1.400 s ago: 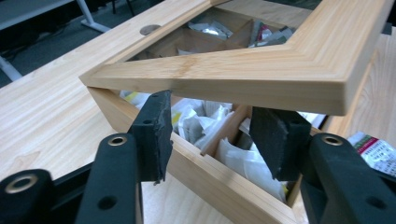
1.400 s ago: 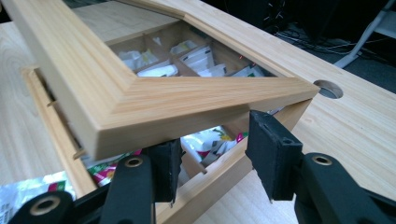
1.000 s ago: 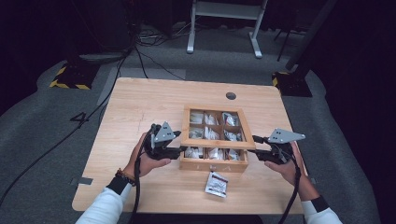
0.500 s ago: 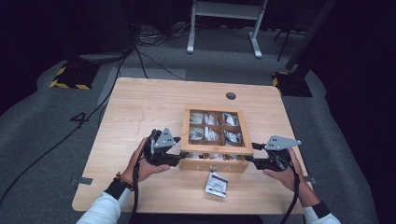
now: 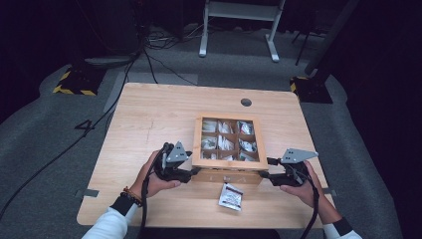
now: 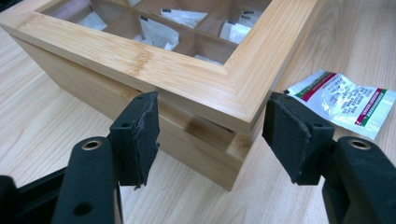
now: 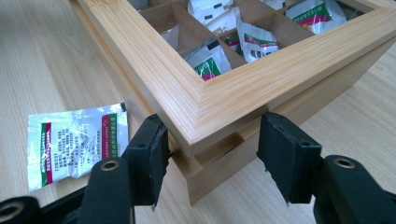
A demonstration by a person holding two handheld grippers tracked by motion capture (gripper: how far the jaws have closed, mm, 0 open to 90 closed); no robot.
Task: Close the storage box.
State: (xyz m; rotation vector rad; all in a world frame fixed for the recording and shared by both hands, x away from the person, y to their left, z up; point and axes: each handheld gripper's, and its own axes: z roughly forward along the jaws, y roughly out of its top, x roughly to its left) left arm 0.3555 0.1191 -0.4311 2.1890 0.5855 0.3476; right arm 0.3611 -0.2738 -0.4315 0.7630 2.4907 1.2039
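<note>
A: Nearest the lower edge of the high view, what lies on the counter (image 5: 149,114)?

B: A loose foil sachet (image 5: 231,196), flat, just below the front wall of the wooden box (image 5: 229,175), between the two hands.

A: And the left gripper (image 5: 195,171)?

B: At the box's lower left corner. In the left gripper view that corner sits between the jaws; they have just been opening and the pads stand clear of the wood on both sides.

A: The right gripper (image 5: 264,174)?

B: At the lower right corner, mirrored. In the right gripper view its jaws have also just been opening, wide, one pad close to the wood, the other apart, gripping nothing.

A: Where is the box?

B: At the middle of the frame, towards the counter's near edge. Its glazed lid (image 6: 201,88) sits down on the body, and sachets fill the compartments beneath it.

A: Farther up?

B: A round cable hole (image 5: 246,102), then a grey floor with a white stand (image 5: 239,20).
</note>
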